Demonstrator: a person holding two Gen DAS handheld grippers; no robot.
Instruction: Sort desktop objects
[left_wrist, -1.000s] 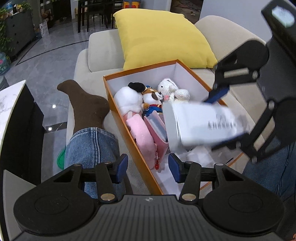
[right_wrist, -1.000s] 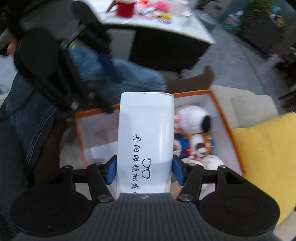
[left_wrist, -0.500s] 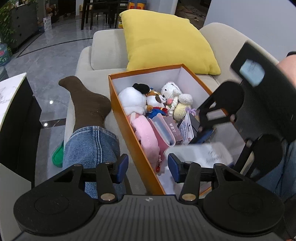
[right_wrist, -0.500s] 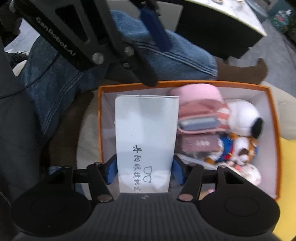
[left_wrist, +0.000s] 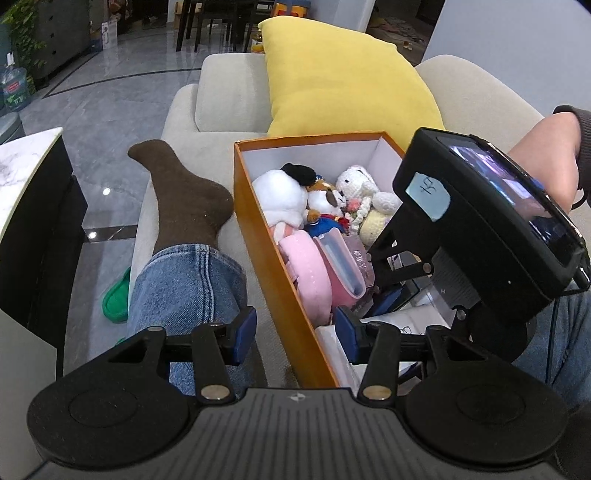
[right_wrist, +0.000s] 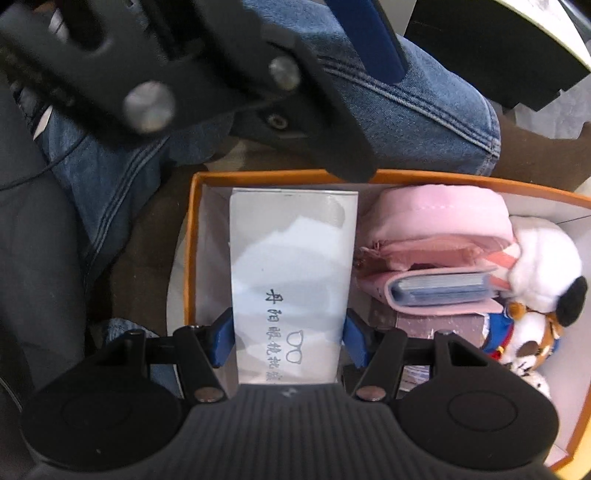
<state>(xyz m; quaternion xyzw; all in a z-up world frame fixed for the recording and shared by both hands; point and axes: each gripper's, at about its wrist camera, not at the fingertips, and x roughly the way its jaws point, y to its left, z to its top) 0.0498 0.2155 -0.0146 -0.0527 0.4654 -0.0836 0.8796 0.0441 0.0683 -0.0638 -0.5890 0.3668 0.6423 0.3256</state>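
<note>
White glasses box (right_wrist: 291, 266) is sitting low in the orange box (right_wrist: 190, 240), at its near-left end beside the pink pouch (right_wrist: 439, 218); probably touching the floor, hard to confirm. Right gripper (right_wrist: 289, 334) is clamping its sides. Left gripper (left_wrist: 294, 328) is hanging empty, jaws wide, straddling the orange wall. Placing step; next calls for releasing and lifting straight out.

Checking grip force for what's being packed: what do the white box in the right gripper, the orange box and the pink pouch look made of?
White box: likely thin matte card, printed, flat faces, crisp edges. Orange box: stiff paperboard, smooth orange outside, white inside, straight walls. Pink pouch: soft matte fabric, stitched seam, rounded sag.
</note>
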